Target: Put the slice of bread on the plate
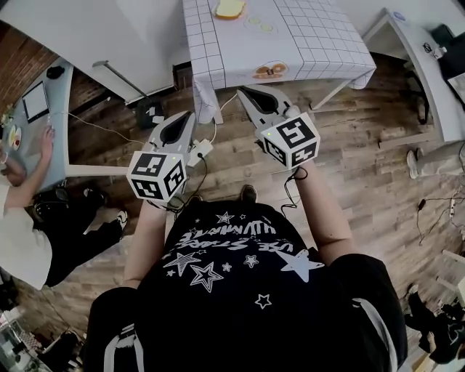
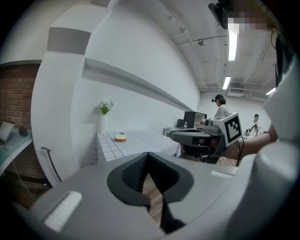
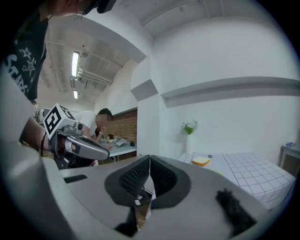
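Note:
The slice of bread (image 1: pixel 230 9) lies at the far end of a table with a white gridded cloth (image 1: pixel 320 43); it also shows small in the left gripper view (image 2: pixel 121 137) and the right gripper view (image 3: pixel 201 161). A flat round piece with orange on it (image 1: pixel 270 70) sits at the table's near edge; whether it is the plate I cannot tell. My left gripper (image 1: pixel 190 116) and right gripper (image 1: pixel 243 93) hang over the wooden floor short of the table, both pointing at it. The jaws of each (image 2: pixel 148 154) (image 3: pixel 149 158) are shut with nothing between them.
A person sits at a desk on the left (image 1: pixel 22 196). A power strip and cables (image 1: pixel 200 149) lie on the floor under my grippers. Another white desk (image 1: pixel 429 65) stands at the right. A vase of flowers (image 2: pixel 104 112) stands at the table's far corner.

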The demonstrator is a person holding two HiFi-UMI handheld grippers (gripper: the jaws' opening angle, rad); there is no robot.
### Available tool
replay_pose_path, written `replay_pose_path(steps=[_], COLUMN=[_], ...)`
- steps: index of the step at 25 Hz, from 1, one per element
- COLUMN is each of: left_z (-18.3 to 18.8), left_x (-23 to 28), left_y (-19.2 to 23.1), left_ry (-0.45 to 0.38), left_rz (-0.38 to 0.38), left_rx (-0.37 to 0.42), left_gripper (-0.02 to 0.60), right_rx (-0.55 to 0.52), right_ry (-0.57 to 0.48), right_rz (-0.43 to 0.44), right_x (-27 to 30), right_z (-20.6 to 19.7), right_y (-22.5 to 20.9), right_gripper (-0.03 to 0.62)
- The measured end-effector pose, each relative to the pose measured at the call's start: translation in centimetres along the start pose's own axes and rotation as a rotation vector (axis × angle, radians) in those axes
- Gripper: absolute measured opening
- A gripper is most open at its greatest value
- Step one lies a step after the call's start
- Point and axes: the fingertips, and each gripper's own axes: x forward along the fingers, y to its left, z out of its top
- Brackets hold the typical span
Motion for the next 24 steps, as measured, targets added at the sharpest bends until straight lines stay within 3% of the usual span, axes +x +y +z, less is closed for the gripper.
replay_pose_path(steps=[11, 19, 24], left_z=[1.2, 0.3, 2.3], left_x=[-2.8, -5.5, -6.5], left_y=[6.3, 7.6, 11.7], left_ry=[-0.016, -0.045, -0.040], left_rz=[-0.132, -0.227, -0.263], left_rx=[0.005, 0.031, 0.043], left_gripper=[0.008, 0.008, 0.008], right_rx=[0.014, 0.020, 0.037], right_ry=[0.064, 0.072, 0.084], right_rz=[-0.160, -0.270, -0.310], right_x=[4.1, 3.9, 7.4], right_z=[1.3, 1.0, 3.2], right_y=[4.8, 8.5, 9.8], right_gripper=[0.015, 0.015, 0.015])
